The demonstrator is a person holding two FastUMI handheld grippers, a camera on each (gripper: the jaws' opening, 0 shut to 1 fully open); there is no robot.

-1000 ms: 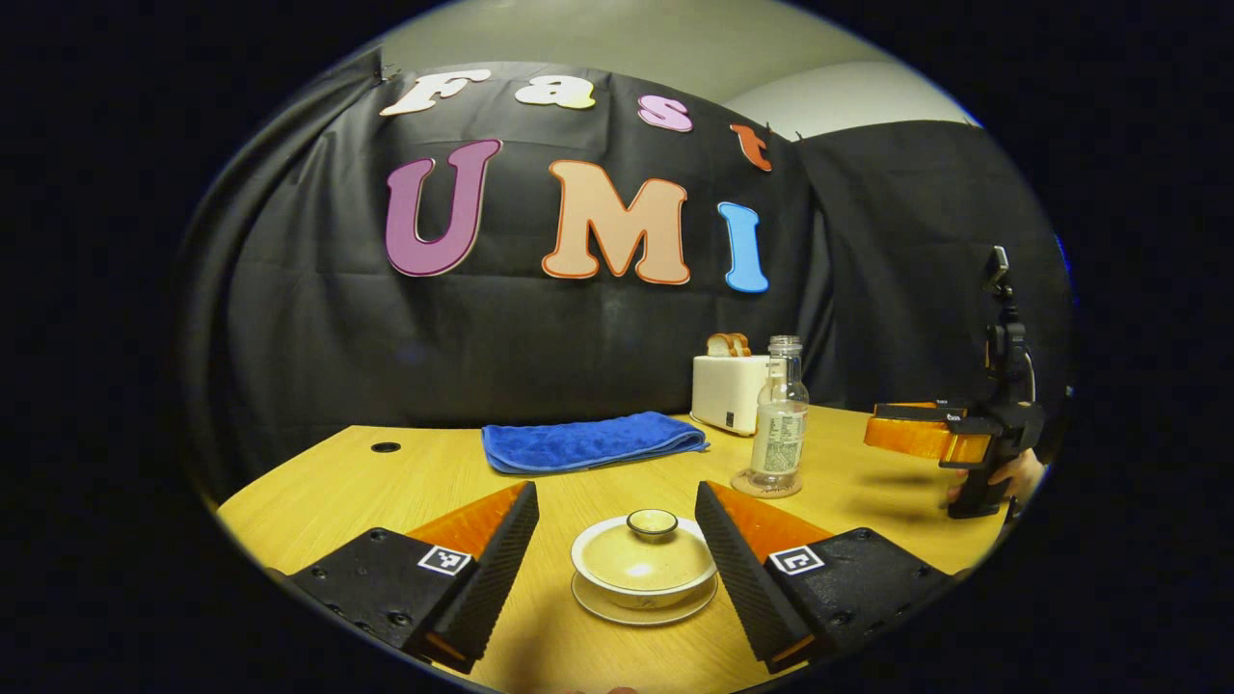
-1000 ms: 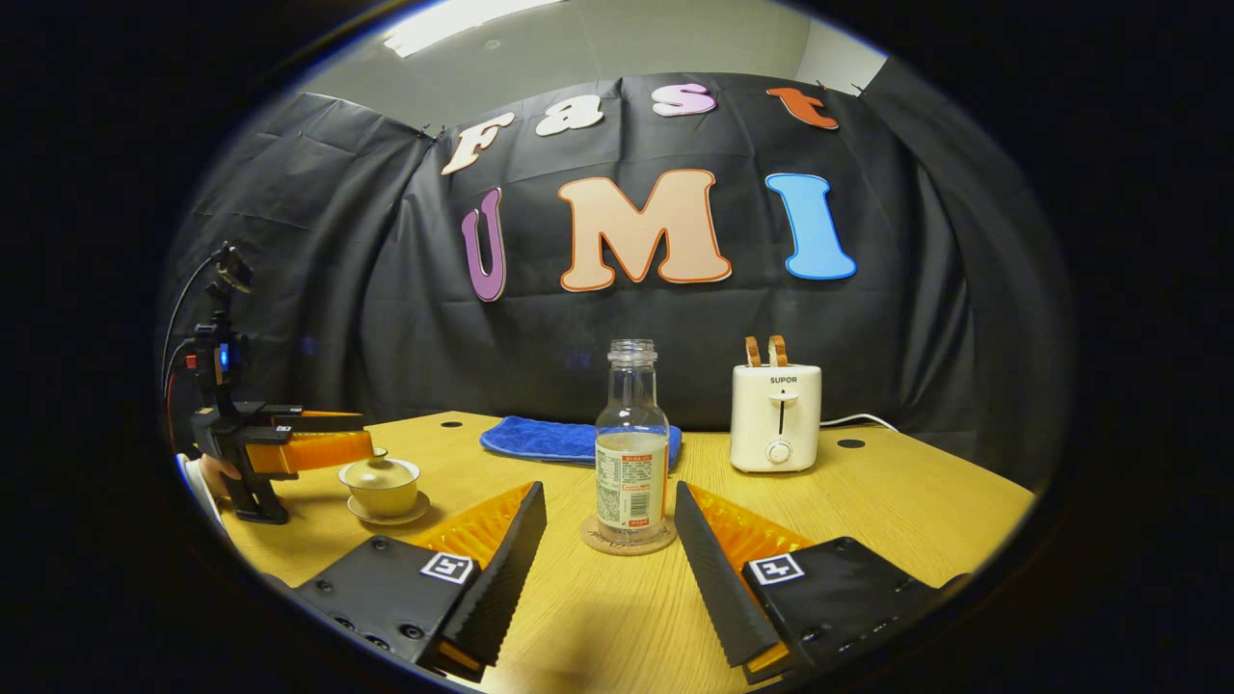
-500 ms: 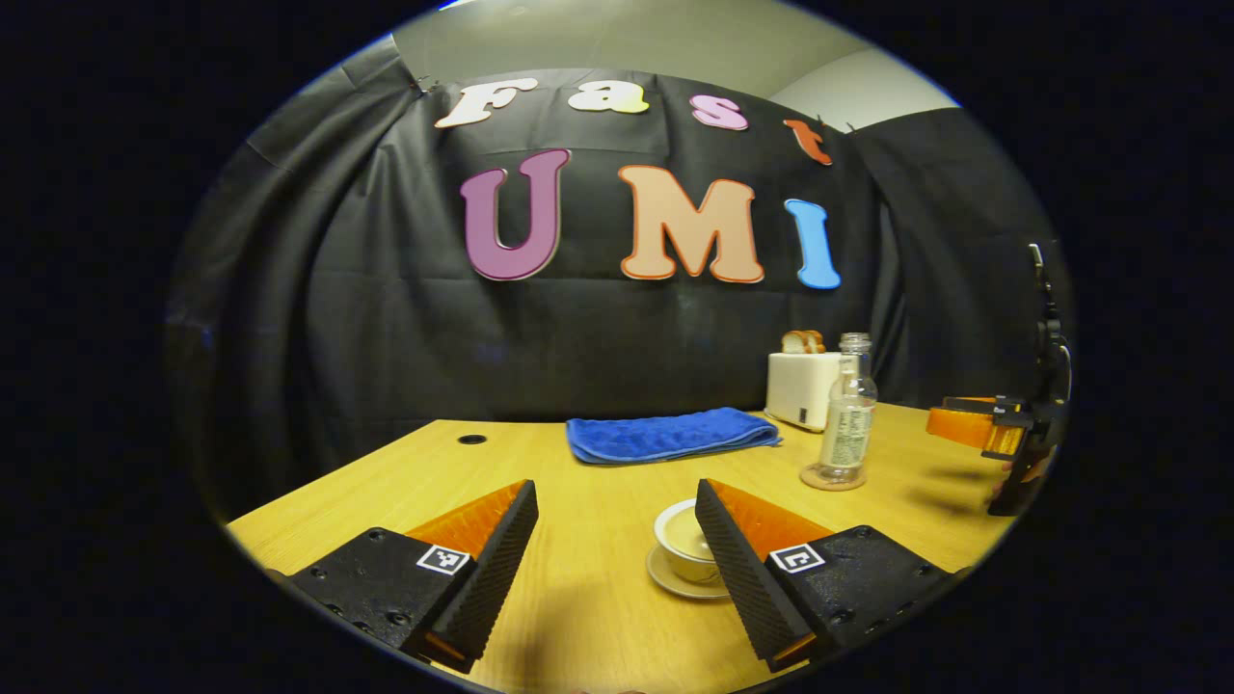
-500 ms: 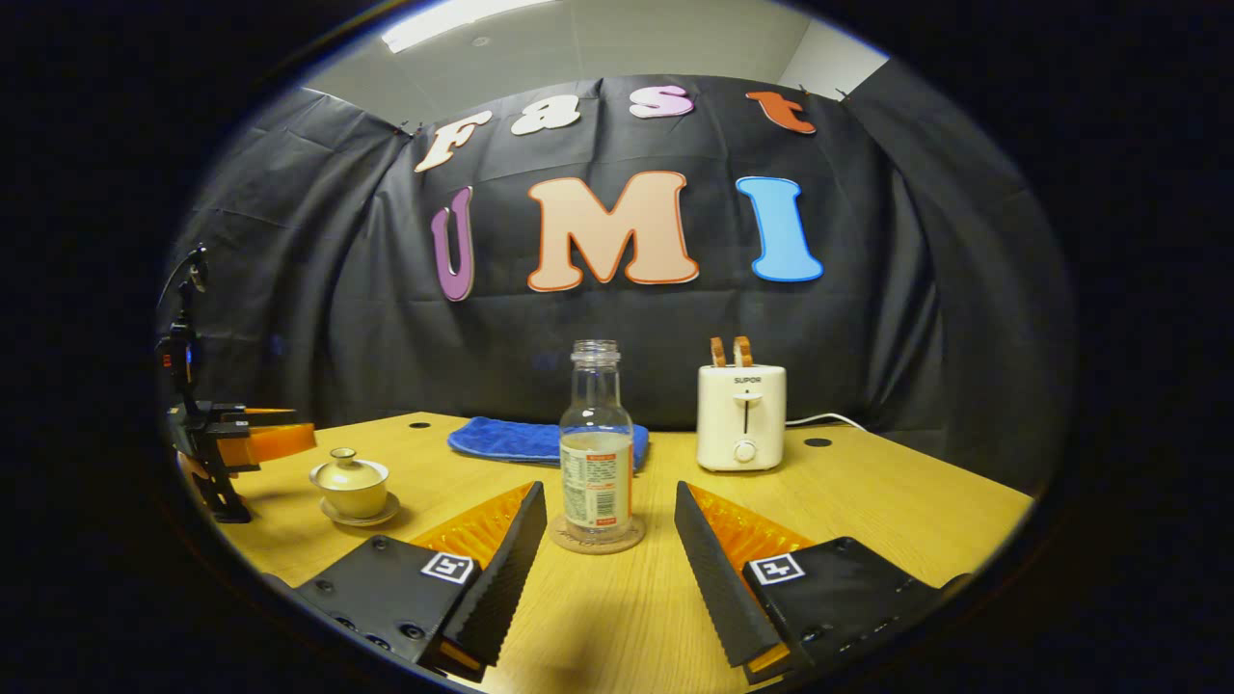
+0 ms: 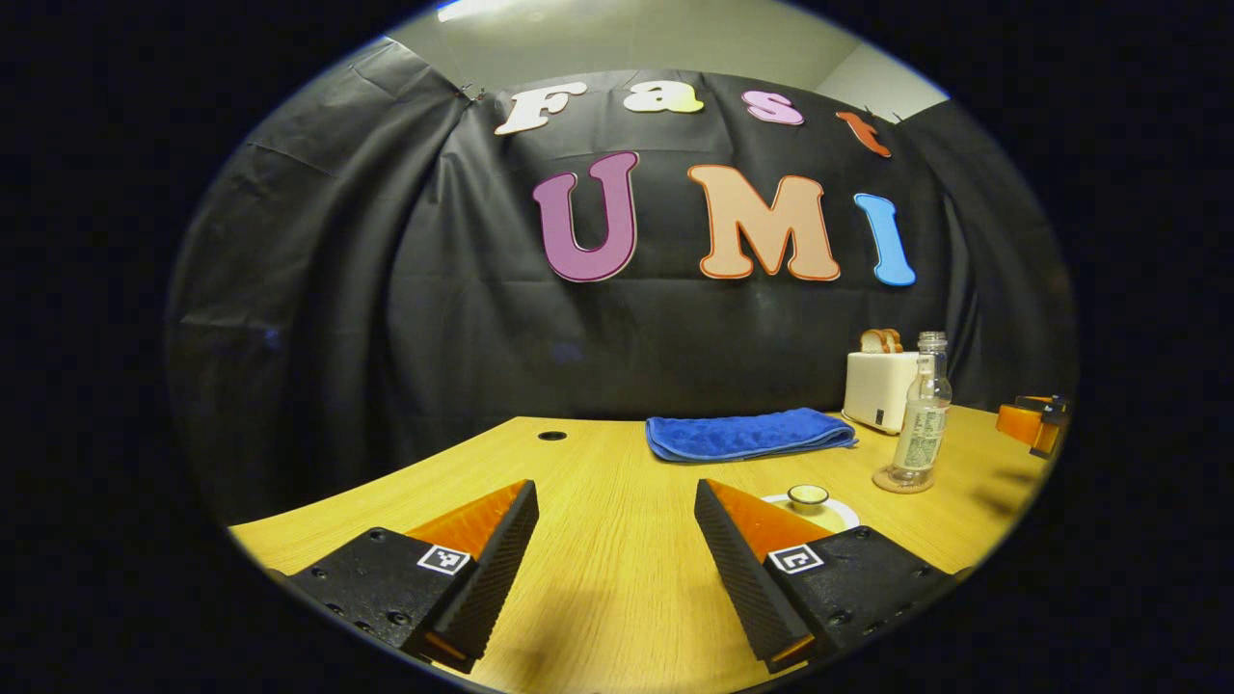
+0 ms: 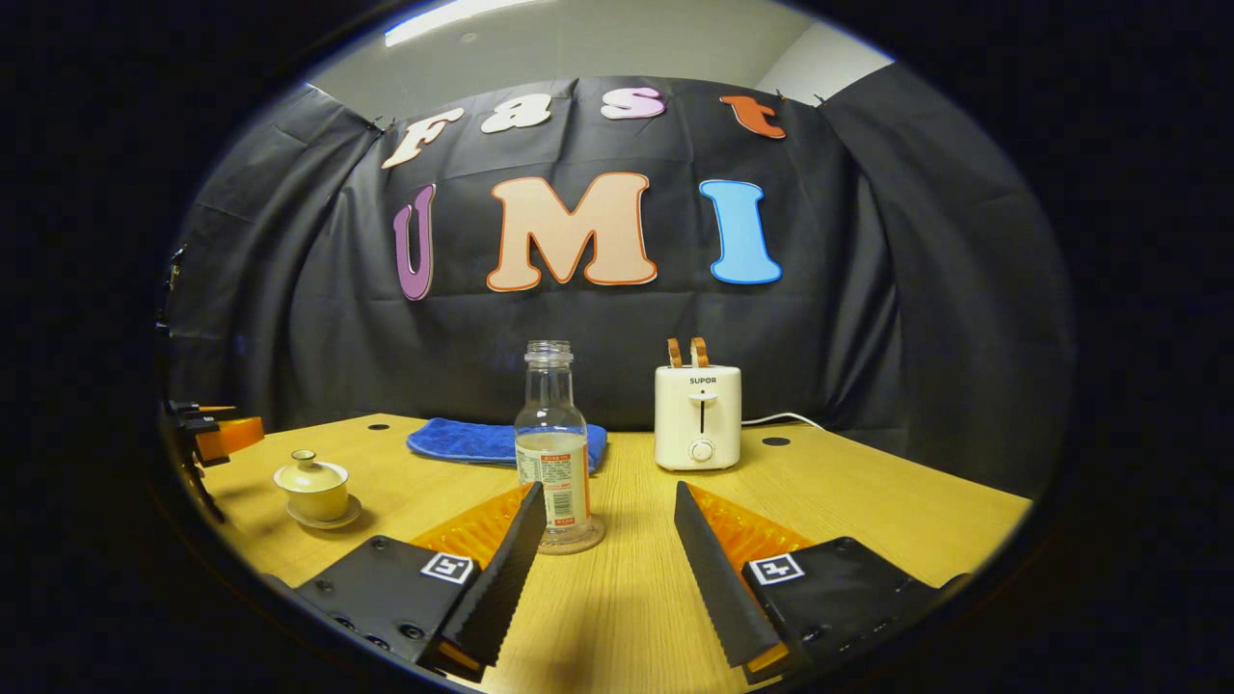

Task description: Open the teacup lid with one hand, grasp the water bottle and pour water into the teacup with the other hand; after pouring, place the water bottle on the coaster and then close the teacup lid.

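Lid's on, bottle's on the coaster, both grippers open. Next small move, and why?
Probably swing the left gripper right to centre on the teacup lid. The lid sits behind its right finger rather than between the fingers, and the cup must be opened before the bottle pours.

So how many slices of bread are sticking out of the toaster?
2. Both stand side by side in the top slots of the toaster, one slice on the left and the other on the right, behind the water bottle.

You get sharp, evenly bright pictures, a ceiling light strip (image 6: 463,16) glaring overhead, soft shadows on the table (image 6: 617,617), strong fisheye bending at the edges
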